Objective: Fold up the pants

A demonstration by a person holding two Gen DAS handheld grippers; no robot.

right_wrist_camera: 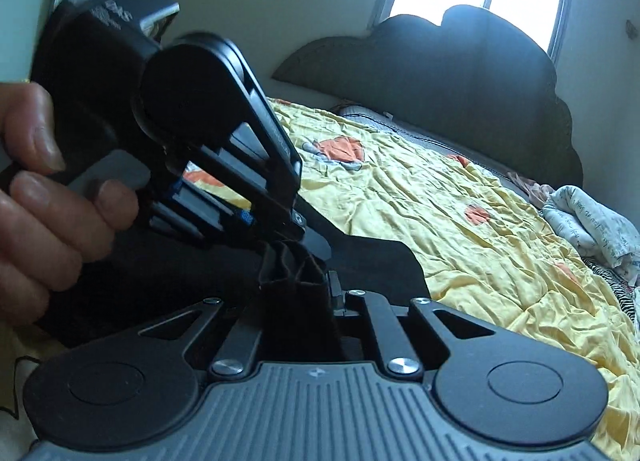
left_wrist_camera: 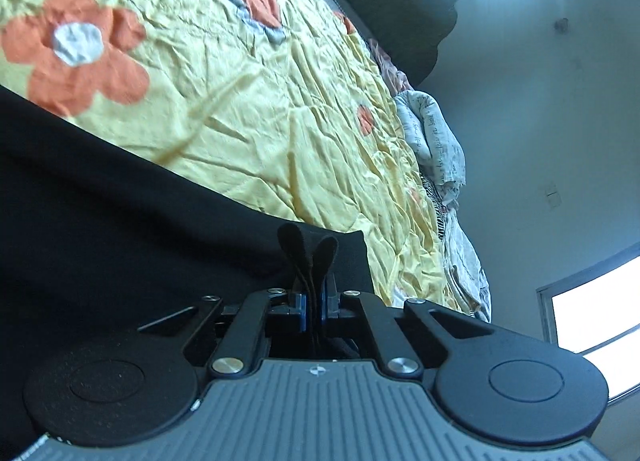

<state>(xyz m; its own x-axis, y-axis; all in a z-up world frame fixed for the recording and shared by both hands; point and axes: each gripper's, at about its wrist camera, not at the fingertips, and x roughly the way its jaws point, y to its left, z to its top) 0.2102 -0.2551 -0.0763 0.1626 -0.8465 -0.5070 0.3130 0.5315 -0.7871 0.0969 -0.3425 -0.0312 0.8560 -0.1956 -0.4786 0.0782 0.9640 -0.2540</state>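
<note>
The black pants (left_wrist_camera: 120,221) lie on the bed, spread over a yellow flowered quilt (left_wrist_camera: 248,109), reaching from directly ahead of the left tool (left_wrist_camera: 316,293) far out to its left. A pinched fold of their edge (left_wrist_camera: 308,249) stands up between that tool's fingers, which are closed on the cloth. In the right wrist view the right tool (right_wrist_camera: 316,285) is likewise clamped on a bunched bit of the same black fabric (right_wrist_camera: 292,265), and the left tool (right_wrist_camera: 280,221), carried by a hand (right_wrist_camera: 44,197), sits just ahead and to its left, the two grips nearly touching.

As a judgement, folding is at an early to middle stage: both tools have hold of cloth at one end of the garment, close together, which suits bringing an edge over, but no finished, flat fold shows. The carrying-over, laying down and smoothing look still to be done.

Much is hard to read. The pants are so dark that seams, legs and waistband cannot be told apart, and most of the garment runs out of both views. The right tool's fingers are covered by cloth. Beyond the quilt, crumpled printed bedding (right_wrist_camera: 592,221) and a dark headboard (right_wrist_camera: 460,101) sit well ahead.
</note>
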